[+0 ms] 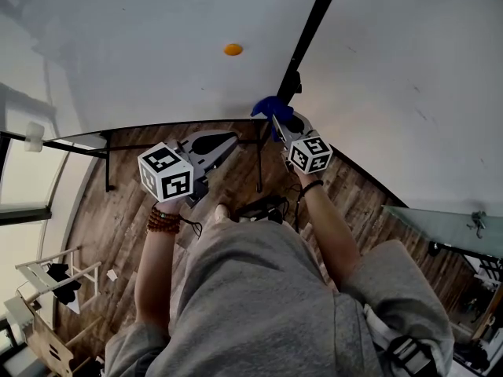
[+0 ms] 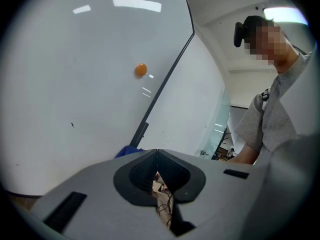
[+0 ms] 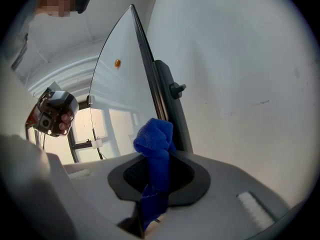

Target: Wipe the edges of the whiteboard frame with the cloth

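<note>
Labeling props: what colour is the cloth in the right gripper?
Cloth is blue; best in right gripper view.

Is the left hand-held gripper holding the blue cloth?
No, the blue cloth is clamped in the right hand-held gripper.

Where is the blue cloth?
The blue cloth is pinched in the right tongs, near the middle of the head view, beside the whiteboard's black frame.

Head view steeply downward, left and right gripper views close, facing whiteboard frame (image 1: 313, 22), shared by all
</note>
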### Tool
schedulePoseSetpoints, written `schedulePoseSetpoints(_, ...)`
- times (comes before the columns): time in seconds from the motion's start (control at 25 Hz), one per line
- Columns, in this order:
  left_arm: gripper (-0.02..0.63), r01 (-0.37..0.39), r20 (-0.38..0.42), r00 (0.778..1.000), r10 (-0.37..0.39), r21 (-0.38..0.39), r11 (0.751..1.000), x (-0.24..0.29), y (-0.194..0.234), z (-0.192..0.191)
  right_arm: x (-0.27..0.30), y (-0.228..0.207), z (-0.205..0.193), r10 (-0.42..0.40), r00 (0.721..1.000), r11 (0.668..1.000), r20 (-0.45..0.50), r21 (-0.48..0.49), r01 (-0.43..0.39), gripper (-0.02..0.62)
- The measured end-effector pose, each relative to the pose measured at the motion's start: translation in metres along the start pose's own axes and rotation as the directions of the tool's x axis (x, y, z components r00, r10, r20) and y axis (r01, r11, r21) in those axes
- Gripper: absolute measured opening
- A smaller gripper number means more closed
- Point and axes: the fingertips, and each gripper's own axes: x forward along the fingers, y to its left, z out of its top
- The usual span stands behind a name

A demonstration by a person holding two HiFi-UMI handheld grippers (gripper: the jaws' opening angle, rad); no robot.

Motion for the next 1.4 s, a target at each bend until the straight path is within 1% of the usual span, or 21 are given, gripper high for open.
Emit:
schedulePoseSetpoints(0.2, 0.009, -0.026, 0.009, 1.000, 0.027, -0.010, 1.000, -0.004, 0.007, 0.000, 0.003, -0.003, -0.010, 0.000, 1.000, 1.000, -0.015, 0.017, 0.000, 0.077)
schedulePoseSetpoints(0.56, 0.009, -0.047, 0.011, 0.999, 0.047, -0.026, 0.999, -0.004, 0.011, -0.002, 0.007, -0.011, -0.035, 0.004, 0.998, 0.999, -0.068, 0.040, -0.001, 0.077)
schedulePoseSetpoints(0.72, 0.009, -0.074, 0.007, 0.997, 0.074, -0.030, 0.997, -0.008, 0.016, -0.005, 0.008, -0.013, -0.043, 0.017, 0.995, 0.999, -0.094, 0.035, -0.014, 0.077)
schedulePoseSetpoints(0.88, 0.009, -0.088, 0.010, 0.996, 0.089, -0.038, 0.995, -0.011, 0.019, -0.007, 0.010, -0.016, -0.051, 0.011, 0.994, 0.999, -0.110, 0.051, -0.006, 0.077)
schedulePoseSetpoints(1.4, 0.009, -0.134, 0.020, 0.991, 0.135, -0.050, 0.990, -0.016, 0.022, -0.009, 0.016, -0.026, -0.084, 0.017, 0.981, 0.996, -0.195, 0.086, 0.000, 0.077)
